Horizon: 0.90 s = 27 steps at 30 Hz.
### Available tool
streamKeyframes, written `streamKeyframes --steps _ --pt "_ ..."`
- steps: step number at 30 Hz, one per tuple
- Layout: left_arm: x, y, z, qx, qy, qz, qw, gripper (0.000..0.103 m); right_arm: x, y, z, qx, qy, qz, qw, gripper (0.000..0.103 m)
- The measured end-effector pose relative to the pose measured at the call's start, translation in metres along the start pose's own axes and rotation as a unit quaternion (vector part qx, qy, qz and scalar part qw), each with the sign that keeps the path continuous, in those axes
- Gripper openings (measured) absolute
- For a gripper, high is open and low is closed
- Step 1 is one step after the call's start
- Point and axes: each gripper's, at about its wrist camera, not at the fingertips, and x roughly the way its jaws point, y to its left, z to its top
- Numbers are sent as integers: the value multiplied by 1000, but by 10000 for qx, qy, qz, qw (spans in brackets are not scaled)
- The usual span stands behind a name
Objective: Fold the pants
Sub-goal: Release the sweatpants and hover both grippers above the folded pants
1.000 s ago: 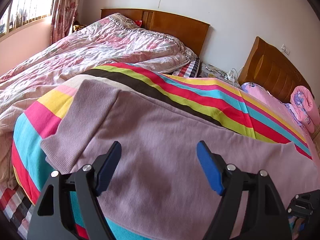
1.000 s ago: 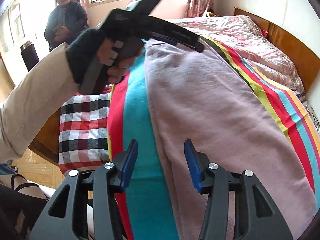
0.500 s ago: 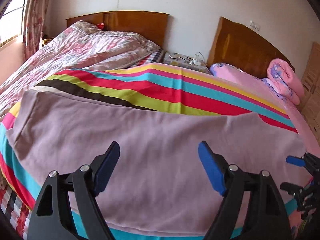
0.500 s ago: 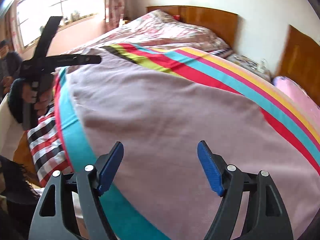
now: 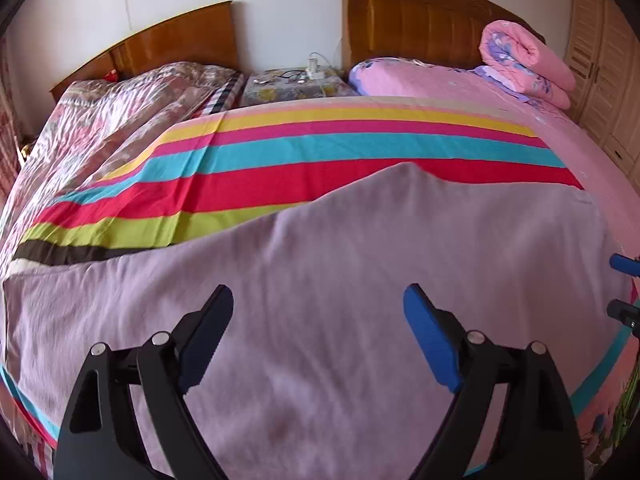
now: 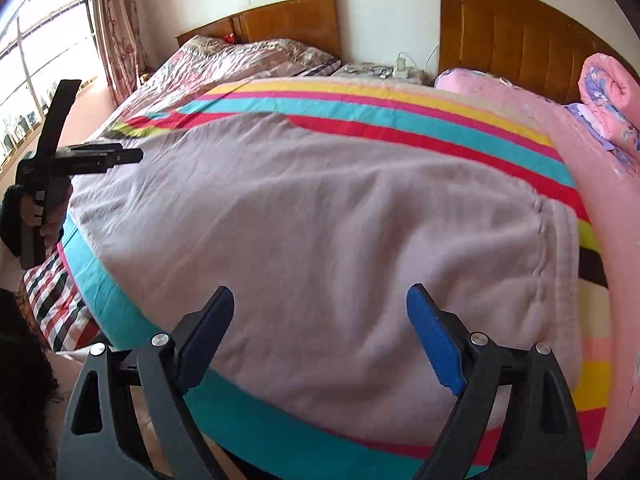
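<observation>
The pants (image 5: 360, 280) lie spread flat on the near bed, on top of a striped sheet (image 5: 320, 148). They are one piece of soft mauve knit with a faintly fuzzy, fleece-like face and shallow creases running across it. In the right wrist view the pants (image 6: 320, 220) end at the right in a gathered band with stitched ridges; the rest is a broad, roughly rectangular sheet of cloth.

The striped sheet (image 6: 400, 120) is smooth woven cloth in flat bands: yellow, pink, turquoise, red, lime, brown and cream.

The left tool (image 5: 318, 332) hangs above the pants with its jaws opening and nothing between them. Its two fingers are black plastic with blue ribbed pads (image 5: 430, 340). The right tool (image 6: 320, 336) does the same over the near edge of the pants: jaws opening, no cloth between the pads, two blue-padded fingers on black hinged arms. In the right wrist view the left tool (image 6: 80, 156) also shows from the side, gripped by a hand (image 6: 44, 216) in a dark cuff.

Two beds stand side by side, each with one glossy wooden headboard (image 5: 420, 16). The far bed carries a crinkled floral quilt (image 5: 120, 120). One rolled pink quilt (image 5: 524, 64) sits by the near headboard. Between the beds is one nightstand (image 5: 292, 88) with a patterned cover and cables on it. A window with a floral curtain (image 6: 116, 20) fills the left wall.
</observation>
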Motion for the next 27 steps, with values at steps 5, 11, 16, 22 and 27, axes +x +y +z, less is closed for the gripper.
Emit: streamKeyframes --steps 5,11,16,22,27 --pt "64 -92 47 473 40 -610 9970 90 54 -35 42 -19 350 -607 9975 86" --pt "118 -116 39 587 318 -325 9972 96 64 -45 10 -509 810 -561 9938 86" --pt "123 -109 40 486 322 -141 9982 102 26 -48 -14 -555 772 -804 9922 84" --pt "124 -108 40 432 305 -102 9986 102 5 -9 -20 -544 272 -118 9981 85" --pt "124 -108 39 423 301 -105 9986 102 18 -15 -56 -385 485 53 9981 86"
